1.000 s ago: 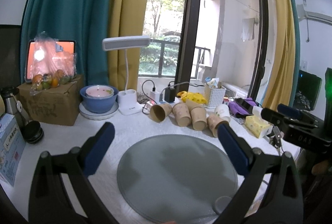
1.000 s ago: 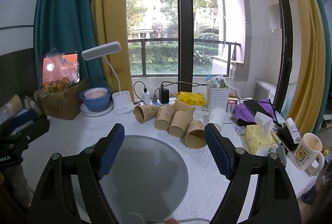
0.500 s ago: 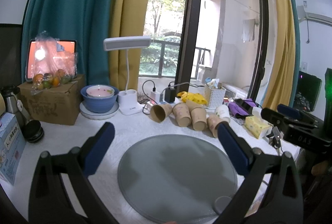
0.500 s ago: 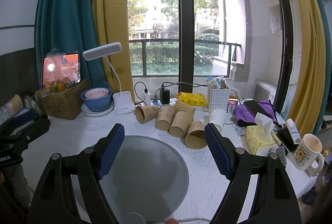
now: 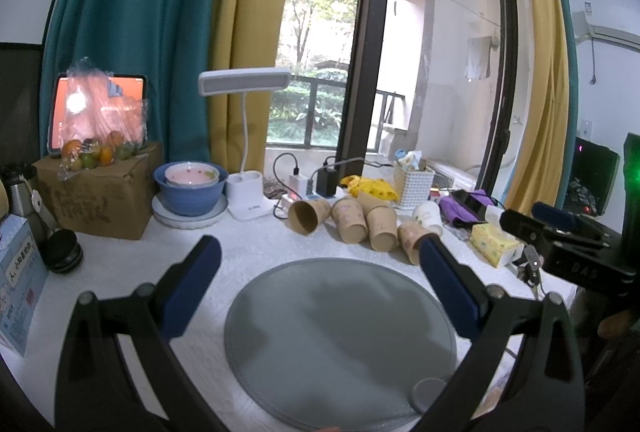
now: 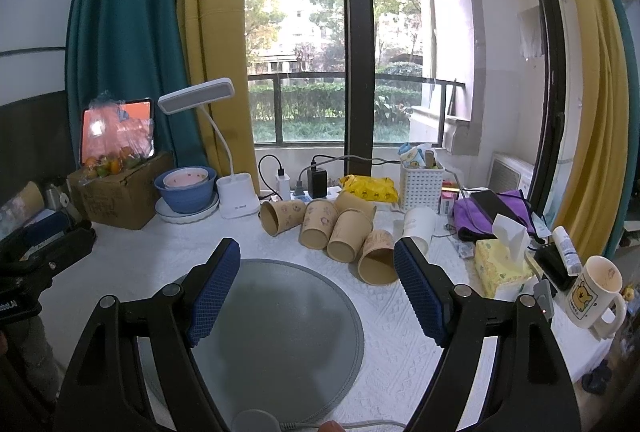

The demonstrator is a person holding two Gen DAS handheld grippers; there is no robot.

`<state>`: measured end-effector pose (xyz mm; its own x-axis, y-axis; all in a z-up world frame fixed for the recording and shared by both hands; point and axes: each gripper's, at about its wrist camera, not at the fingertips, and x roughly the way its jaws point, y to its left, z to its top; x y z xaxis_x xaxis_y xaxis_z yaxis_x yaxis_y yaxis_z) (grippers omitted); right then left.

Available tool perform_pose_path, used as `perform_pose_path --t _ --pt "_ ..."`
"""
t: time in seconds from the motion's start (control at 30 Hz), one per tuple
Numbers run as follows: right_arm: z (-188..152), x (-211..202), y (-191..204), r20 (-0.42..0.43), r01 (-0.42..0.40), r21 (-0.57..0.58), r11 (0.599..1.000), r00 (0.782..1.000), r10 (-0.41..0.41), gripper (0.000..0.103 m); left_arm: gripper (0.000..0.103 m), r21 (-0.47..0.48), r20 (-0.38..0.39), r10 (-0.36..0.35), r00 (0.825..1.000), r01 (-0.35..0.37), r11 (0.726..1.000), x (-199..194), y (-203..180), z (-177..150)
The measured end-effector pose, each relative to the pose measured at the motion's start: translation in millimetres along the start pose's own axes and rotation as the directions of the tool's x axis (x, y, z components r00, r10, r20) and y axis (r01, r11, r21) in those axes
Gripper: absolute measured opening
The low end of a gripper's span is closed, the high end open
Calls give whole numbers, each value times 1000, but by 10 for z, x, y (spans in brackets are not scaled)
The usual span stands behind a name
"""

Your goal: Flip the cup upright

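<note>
Several brown paper cups (image 6: 347, 232) lie on their sides in a cluster behind the round grey mat (image 6: 276, 328); they also show in the left wrist view (image 5: 352, 222). A white paper cup (image 6: 418, 226) lies at the cluster's right end. My left gripper (image 5: 318, 268) is open and empty, held above the mat (image 5: 340, 336), short of the cups. My right gripper (image 6: 316, 272) is open and empty, above the mat's right part, with the nearest brown cup (image 6: 378, 258) just inside its right finger.
A white desk lamp (image 6: 236, 192), blue bowl (image 6: 186, 188), cardboard box (image 6: 120, 196), chargers, white basket (image 6: 422, 184), tissue pack (image 6: 502, 260) and bear mug (image 6: 596, 290) stand around the white tablecloth. The other gripper shows at each view's edge.
</note>
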<state>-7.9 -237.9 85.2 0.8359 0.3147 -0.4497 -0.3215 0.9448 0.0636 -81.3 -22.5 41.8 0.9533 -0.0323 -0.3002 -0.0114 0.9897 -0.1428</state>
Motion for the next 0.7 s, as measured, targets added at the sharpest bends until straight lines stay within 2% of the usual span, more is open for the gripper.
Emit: perform_pose_path --t 0.37,0.7 --pt "-11 240 -57 -35 -4 7 1000 999 4 82 100 2 -38 4 999 -4 1000 127 -53 -63" --pt "26 774 -301 -106 13 42 999 994 -8 82 100 25 -133 1 991 2 1000 711 -25 8"
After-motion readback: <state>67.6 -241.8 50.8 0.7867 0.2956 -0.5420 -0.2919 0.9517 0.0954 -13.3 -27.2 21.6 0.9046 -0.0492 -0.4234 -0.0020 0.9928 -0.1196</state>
